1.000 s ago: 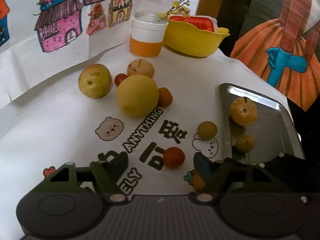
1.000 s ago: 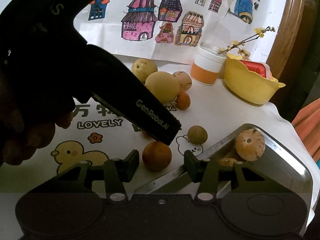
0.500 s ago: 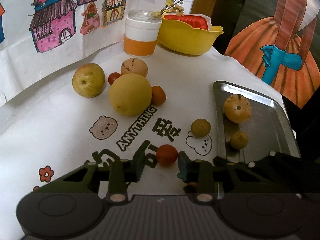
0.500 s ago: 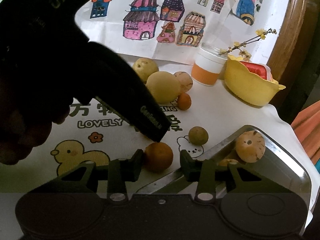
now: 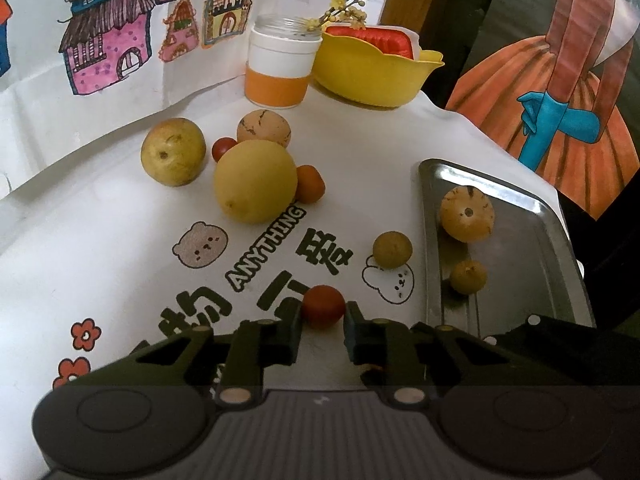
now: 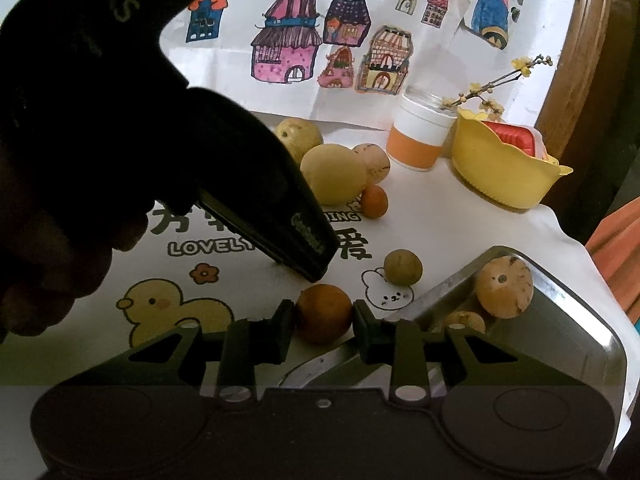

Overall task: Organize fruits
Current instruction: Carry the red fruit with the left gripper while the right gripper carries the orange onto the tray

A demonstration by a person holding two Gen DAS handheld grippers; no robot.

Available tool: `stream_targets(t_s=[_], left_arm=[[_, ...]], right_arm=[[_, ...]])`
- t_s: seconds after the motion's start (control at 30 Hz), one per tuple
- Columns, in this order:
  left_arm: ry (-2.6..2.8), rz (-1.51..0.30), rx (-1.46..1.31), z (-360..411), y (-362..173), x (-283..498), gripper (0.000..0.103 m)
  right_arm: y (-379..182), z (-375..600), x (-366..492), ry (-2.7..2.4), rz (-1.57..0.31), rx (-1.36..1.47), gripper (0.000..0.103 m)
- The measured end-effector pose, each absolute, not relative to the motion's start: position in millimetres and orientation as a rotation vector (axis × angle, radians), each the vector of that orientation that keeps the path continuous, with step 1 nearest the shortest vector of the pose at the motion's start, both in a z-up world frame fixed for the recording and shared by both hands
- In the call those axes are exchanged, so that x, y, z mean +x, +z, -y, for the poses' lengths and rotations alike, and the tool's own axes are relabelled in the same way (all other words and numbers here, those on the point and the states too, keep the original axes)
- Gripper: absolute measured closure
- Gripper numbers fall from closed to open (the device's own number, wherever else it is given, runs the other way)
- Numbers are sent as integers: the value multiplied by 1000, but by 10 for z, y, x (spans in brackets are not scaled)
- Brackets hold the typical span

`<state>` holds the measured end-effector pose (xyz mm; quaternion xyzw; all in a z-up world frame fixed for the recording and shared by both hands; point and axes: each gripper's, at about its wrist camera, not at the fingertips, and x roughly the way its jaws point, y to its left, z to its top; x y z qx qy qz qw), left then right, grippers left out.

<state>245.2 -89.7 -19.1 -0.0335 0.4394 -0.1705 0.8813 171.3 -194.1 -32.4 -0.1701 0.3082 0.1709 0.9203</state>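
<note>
Both pairs of jaws have just been closing, and each now has a fruit between its pads. Since a second ago the left gripper has closed from wide open onto the small red fruit, and the right gripper has narrowed onto the orange fruit; neither hand has shifted.

Both fruits rest on the printed cloth, just off the near left corner of the steel tray. Inside that tray lie a spotted round fruit and a smaller yellow one; a greenish fruit sits just outside its left edge, and the lemon with its cluster lies well beyond.

Round, smooth fruit pinched near the fingertips could squirt out on lifting. Two grippers this close could also knock together on the way to the tray.

Only the right wrist view shows the left gripper's body and the person's hand; the left view shows the red fruit clearly.
</note>
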Motion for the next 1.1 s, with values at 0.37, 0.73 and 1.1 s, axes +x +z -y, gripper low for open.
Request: stream_targets(t_s=[0.37, 0.73, 1.1], left_arm=[[-338, -908, -65, 933, -130, 2363, 80], [-371, -888, -48, 1131, -17, 2255, 80], [-447, -880, -30, 1435, 32, 2160, 80]], right_arm=[[-269, 2034, 1579, 344, -609, -307, 70], [-202, 2280, 1461, 280, -599, -264, 70], [-214, 2594, 1441, 169, -615, -231, 70]])
